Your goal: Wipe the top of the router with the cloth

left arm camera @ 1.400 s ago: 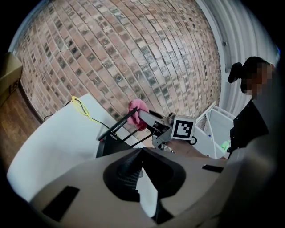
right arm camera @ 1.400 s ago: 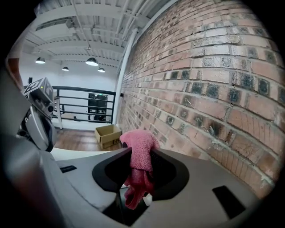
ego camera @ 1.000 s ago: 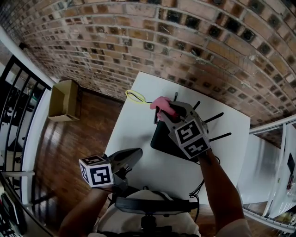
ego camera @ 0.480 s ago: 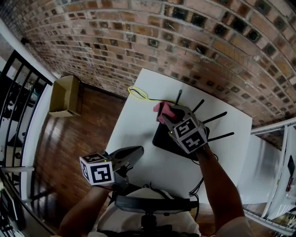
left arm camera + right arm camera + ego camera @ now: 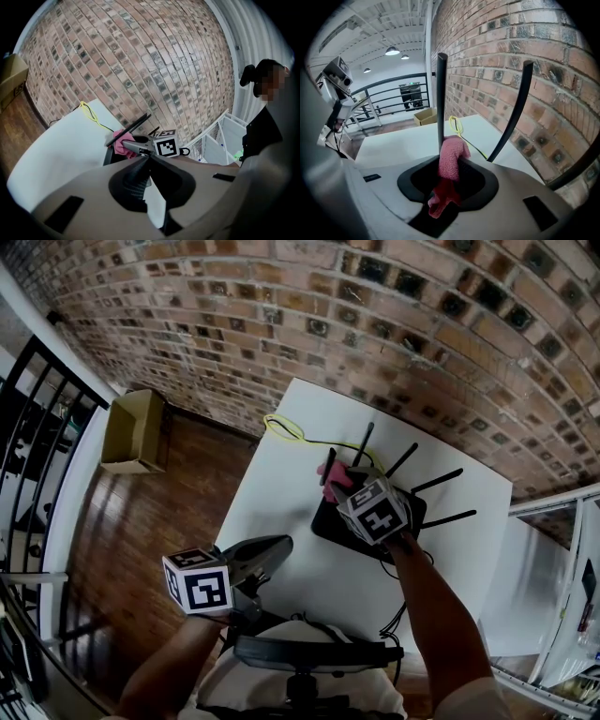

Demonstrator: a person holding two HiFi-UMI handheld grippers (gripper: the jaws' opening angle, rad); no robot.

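A black router (image 5: 325,521) with several upright antennas lies on the white table (image 5: 281,493). My right gripper (image 5: 343,480) is shut on a pink cloth (image 5: 335,476) and hangs over the router's far left corner, beside one antenna (image 5: 362,443). Whether the cloth touches the router's top I cannot tell. In the right gripper view the cloth (image 5: 450,159) bunches between the jaws, with two antennas (image 5: 441,93) rising behind it. My left gripper (image 5: 279,547) hovers at the table's near left edge, shut and empty. From the left gripper view I see the cloth (image 5: 121,143) in front of the router (image 5: 107,157).
A yellow cable (image 5: 286,432) loops at the table's far edge by the brick wall. Black cables (image 5: 398,624) hang off the near side. A cardboard box (image 5: 131,432) stands on the wooden floor to the left, past it a black railing. White shelving stands at the right.
My right gripper has sunk toward the router with the cloth still in it and tipped further down. The left gripper has stayed where it was.
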